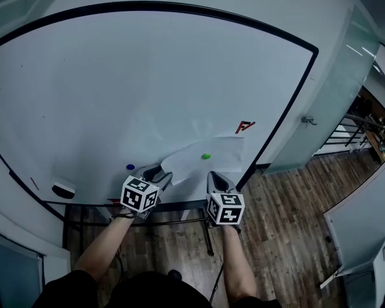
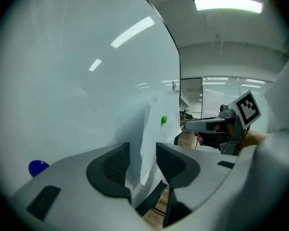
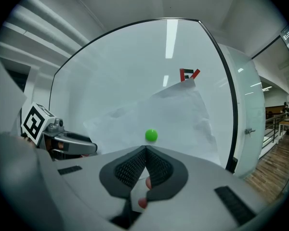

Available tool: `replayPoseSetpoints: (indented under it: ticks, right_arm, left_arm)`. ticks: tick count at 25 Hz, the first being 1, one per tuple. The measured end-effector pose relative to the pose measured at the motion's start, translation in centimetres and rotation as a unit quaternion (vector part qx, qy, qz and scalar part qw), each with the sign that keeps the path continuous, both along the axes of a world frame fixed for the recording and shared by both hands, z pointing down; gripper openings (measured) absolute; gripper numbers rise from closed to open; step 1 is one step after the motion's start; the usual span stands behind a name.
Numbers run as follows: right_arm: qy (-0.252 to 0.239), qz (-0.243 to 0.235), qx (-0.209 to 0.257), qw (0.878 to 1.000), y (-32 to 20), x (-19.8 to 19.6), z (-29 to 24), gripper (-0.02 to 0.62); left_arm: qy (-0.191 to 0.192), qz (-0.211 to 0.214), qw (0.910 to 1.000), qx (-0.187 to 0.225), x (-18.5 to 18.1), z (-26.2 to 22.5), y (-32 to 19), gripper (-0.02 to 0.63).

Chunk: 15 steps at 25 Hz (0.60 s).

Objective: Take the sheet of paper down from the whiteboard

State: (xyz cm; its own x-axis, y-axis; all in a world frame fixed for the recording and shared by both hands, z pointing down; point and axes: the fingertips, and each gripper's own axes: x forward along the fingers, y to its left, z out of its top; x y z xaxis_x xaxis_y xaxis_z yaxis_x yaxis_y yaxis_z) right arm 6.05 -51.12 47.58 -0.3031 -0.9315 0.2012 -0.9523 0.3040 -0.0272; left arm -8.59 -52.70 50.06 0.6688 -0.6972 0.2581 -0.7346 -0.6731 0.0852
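Note:
The white sheet of paper (image 1: pixel 212 154) hangs crumpled on the whiteboard (image 1: pixel 135 88), pinned by a green magnet (image 1: pixel 206 156). My left gripper (image 1: pixel 159 174) is at the sheet's lower left corner. In the left gripper view its jaws stand open, and the loose paper corner (image 2: pixel 145 143) hangs between the pads without being pressed. My right gripper (image 1: pixel 218 179) is at the sheet's lower edge. In the right gripper view (image 3: pixel 145 153) its jaws are shut, with a strip of paper (image 3: pixel 135 192) and something red showing just behind the pads. The green magnet (image 3: pixel 151 135) sits straight ahead of them.
A blue magnet (image 1: pixel 130 167) sits on the board left of the sheet. Red marks (image 1: pixel 244 127) lie at the sheet's upper right corner. An eraser (image 1: pixel 63 188) rests at the board's lower left. The black frame edge (image 1: pixel 279 117) runs down on the right, with wooden floor (image 1: pixel 289 236) below.

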Motion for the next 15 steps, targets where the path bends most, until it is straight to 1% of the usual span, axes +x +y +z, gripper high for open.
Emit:
replayPoseSetpoints:
  ticks: [9,13,15]
  right_arm:
    - [0.002,-0.007,-0.001,1.000,-1.4,0.7,0.0,0.025]
    - [0.000,-0.012,-0.001,1.000,-1.9,0.4,0.0,0.025]
    - [0.000,-0.014,-0.003,1.000,-2.0,0.3,0.2,0.025]
  left_arm:
    - [-0.014,-0.002,0.9999,0.006,1.5,-0.2,-1.6,0.150]
    - [-0.017,-0.014,0.9997,0.007,1.3,-0.2,-2.3,0.089]
    - [-0.016,-0.020,0.9996,0.009,1.0,-0.2,-2.4,0.046]
